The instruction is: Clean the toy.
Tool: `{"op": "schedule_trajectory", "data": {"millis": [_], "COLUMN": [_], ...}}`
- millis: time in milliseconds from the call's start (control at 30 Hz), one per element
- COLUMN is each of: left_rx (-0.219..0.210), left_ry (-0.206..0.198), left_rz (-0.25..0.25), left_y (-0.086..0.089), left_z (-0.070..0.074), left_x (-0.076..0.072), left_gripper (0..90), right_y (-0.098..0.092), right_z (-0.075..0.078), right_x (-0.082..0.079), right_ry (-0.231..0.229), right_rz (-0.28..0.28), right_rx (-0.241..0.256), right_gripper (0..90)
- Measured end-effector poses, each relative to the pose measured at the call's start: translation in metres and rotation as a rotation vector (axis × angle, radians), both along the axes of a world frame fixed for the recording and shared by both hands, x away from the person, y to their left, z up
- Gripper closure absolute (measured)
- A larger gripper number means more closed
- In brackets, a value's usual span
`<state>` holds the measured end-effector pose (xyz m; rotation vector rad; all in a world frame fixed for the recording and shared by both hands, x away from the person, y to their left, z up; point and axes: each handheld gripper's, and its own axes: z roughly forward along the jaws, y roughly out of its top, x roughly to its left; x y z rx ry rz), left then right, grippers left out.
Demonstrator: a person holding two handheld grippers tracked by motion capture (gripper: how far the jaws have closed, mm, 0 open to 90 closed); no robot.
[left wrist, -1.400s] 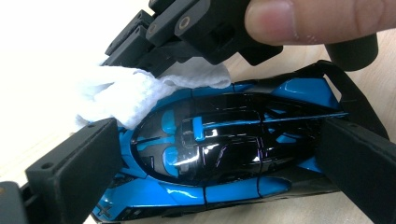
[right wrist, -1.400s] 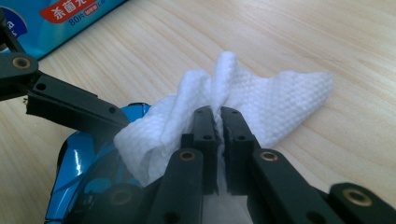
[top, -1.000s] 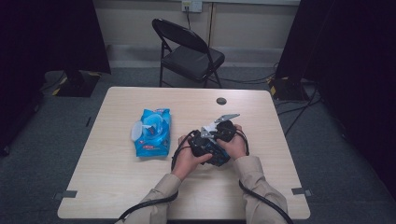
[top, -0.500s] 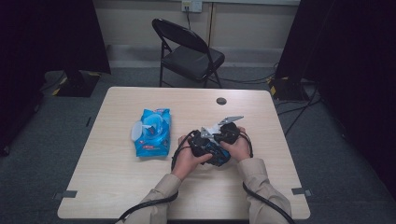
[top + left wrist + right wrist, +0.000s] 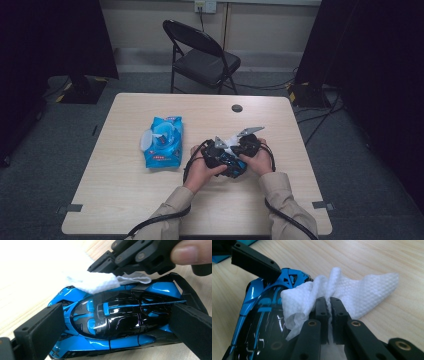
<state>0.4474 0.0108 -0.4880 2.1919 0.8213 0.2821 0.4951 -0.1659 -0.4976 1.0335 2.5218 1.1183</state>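
Observation:
A blue and black toy car (image 5: 112, 320) lies on the table (image 5: 150, 200), and my left gripper (image 5: 117, 322) is shut on it, one jaw on each side of its body. My right gripper (image 5: 328, 302) is shut on a white wipe (image 5: 362, 290), which it presses against one end of the car (image 5: 262, 310). In the left gripper view the wipe (image 5: 95, 282) rests on the car's top edge under the right gripper (image 5: 140, 257). From the high view, both hands hold the grippers together over the car (image 5: 231, 162) at the table's centre right.
A blue packet of wipes (image 5: 162, 142) with its lid flipped open lies left of the hands. A dark cable hole (image 5: 237, 108) sits near the table's far edge. A black folding chair (image 5: 202, 55) stands beyond the table.
The right gripper and its wipe have shifted slightly to the right along the car. The left gripper and the car stay about where they were.

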Motion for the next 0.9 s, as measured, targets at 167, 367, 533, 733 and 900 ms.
{"op": "schedule_trajectory", "data": {"millis": [167, 367, 533, 733, 900], "left_rx": [0.0, 0.004, 0.0, 0.002, 0.003], "left_ry": [0.0, 0.004, 0.006, 0.004, 0.005], "left_rz": [-0.001, -0.001, 0.001, 0.0, 0.0], "left_y": [0.0, 0.0, 0.0, 0.0, 0.0], "left_z": [0.0, 0.0, 0.0, 0.0, 0.0], "left_x": [0.0, 0.0, 0.0, 0.0, 0.0], "left_gripper": [0.0, 0.0, 0.0, 0.0, 0.0], "right_y": [-0.005, -0.011, -0.016, -0.022, -0.028], "right_z": [0.0, 0.0, 0.001, -0.001, -0.002], "right_x": [-0.004, -0.007, -0.01, -0.014, -0.017], "right_ry": [0.009, 0.021, 0.029, 0.032, 0.039], "right_rz": [0.004, 0.015, 0.02, 0.006, 0.009], "right_rx": [0.008, 0.008, 0.008, 0.038, 0.053], "right_gripper": [86.2, 86.2, 86.2, 86.1, 86.1]}}
